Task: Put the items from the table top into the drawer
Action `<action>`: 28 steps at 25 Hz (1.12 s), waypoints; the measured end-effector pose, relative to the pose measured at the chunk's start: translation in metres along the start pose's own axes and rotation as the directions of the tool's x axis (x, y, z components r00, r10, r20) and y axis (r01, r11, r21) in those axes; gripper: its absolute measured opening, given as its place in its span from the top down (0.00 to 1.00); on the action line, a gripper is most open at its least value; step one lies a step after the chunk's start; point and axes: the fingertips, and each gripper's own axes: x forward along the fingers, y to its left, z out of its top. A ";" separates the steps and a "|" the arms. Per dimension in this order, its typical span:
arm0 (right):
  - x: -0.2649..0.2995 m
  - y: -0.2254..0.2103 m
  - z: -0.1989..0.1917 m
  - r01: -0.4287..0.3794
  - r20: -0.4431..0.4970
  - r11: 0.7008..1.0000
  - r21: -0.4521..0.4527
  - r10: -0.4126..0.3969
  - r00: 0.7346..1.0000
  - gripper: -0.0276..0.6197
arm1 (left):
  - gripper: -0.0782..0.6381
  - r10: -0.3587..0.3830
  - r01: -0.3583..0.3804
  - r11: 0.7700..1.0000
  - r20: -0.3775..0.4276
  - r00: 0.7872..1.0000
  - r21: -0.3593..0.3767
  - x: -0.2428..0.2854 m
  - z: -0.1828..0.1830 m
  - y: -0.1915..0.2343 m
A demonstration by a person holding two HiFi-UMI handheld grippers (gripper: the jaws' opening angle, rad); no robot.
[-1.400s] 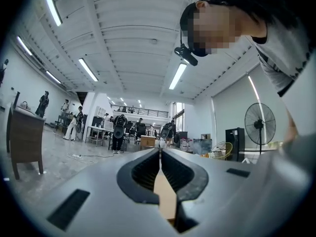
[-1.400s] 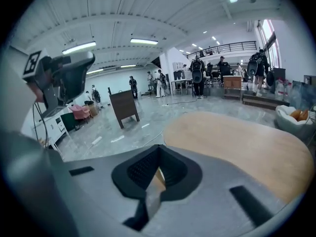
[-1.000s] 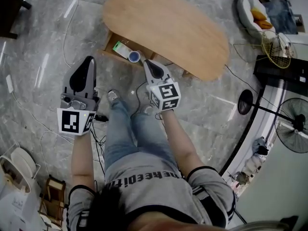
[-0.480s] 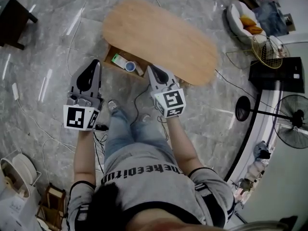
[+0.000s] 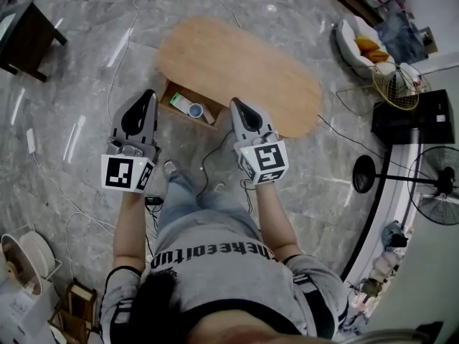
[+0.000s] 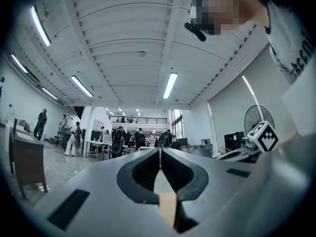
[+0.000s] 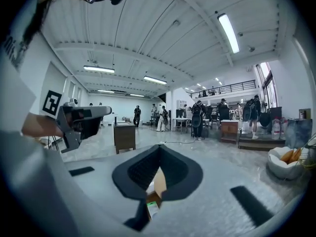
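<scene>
The oval wooden table top (image 5: pixel 244 67) carries no items in the head view. Under its left edge the drawer (image 5: pixel 169 92) stands pulled out, with a green-and-white tube (image 5: pixel 179 103) and a blue-and-white round item (image 5: pixel 195 110) in it. My left gripper (image 5: pixel 148 94) hangs shut over the floor left of the drawer, holding nothing. My right gripper (image 5: pixel 236 104) is shut and empty, just right of the drawer at the table's near edge. The left gripper (image 6: pixel 160 150) shows its tips touching. Below the shut right gripper (image 7: pixel 159 147), a slit shows the tube (image 7: pixel 152 209).
A dark side table (image 5: pixel 29 27) stands at the upper left. Cables trail over the marble floor (image 5: pixel 86 142). At the right are a white chair with orange cushions (image 5: pixel 358 38), a wire basket (image 5: pixel 398 84), a black stand (image 5: pixel 366 162) and a fan (image 5: pixel 436 192). People stand far off.
Both grippers have risen together with the head camera, so table and drawer look smaller. The right gripper's tip has drawn back from the round item in the drawer.
</scene>
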 end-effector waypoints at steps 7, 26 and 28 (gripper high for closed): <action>-0.028 -0.018 0.038 0.036 0.080 0.999 -0.007 -0.035 0.996 0.96 | 0.87 0.025 -0.025 1.000 0.018 1.000 0.009 0.000 0.019 -0.016; -0.119 -0.060 0.084 0.126 0.216 0.992 -0.029 -0.117 0.969 0.97 | 0.87 0.085 -0.087 0.996 0.051 0.995 0.031 -0.018 0.049 -0.076; -0.127 -0.063 0.087 0.130 0.226 0.991 -0.035 -0.118 0.967 0.97 | 0.87 0.088 -0.089 0.996 0.055 0.995 0.031 -0.018 0.051 -0.083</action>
